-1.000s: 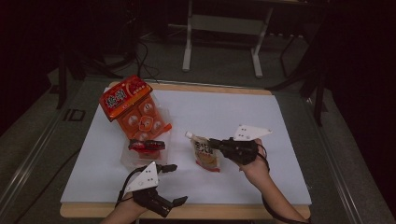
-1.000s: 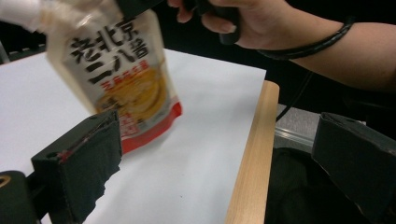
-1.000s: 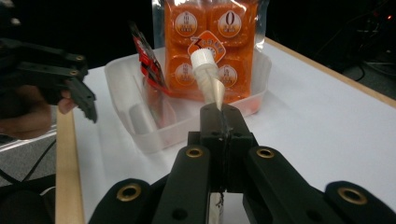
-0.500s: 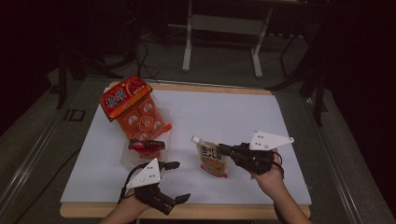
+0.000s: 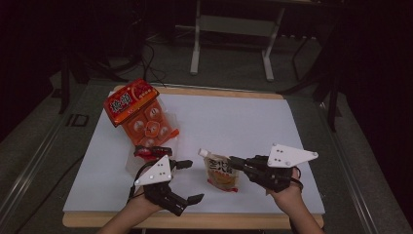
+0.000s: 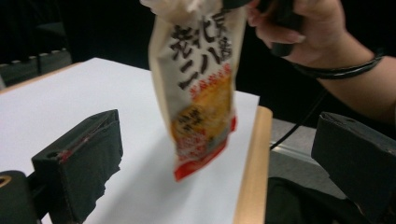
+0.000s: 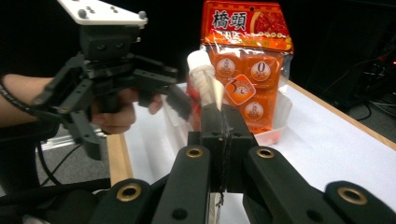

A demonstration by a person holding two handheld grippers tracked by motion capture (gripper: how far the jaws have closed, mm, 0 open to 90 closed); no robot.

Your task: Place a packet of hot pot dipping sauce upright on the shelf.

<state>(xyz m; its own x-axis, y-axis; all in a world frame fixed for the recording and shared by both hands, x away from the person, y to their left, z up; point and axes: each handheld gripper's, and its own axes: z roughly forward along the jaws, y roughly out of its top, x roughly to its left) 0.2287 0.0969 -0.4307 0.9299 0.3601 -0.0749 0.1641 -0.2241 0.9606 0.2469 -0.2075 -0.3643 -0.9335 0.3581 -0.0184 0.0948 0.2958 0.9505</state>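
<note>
**Pouch lifted, swung towards you**
Your right gripper [image 5: 233,161] is pinched on the top of the pouch [image 5: 223,174] and has carried it up off the table [image 5: 243,117], nearer the front edge than a second ago; it now hangs by its spout. Your left gripper [image 5: 187,181], jaws spread, has risen beside it, likely ready to take the lower end.

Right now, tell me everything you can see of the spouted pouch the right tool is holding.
The pouch is a soft, cream-coloured sachet with large dark characters, an orange-yellow food picture and a red bottom edge, topped by a white spout. It looks like flexible plastic film. It hangs upright, clear of the white table, bottom end tilted slightly. The right tool is shut on its top edge beside the spout; nothing else touches it.
</note>
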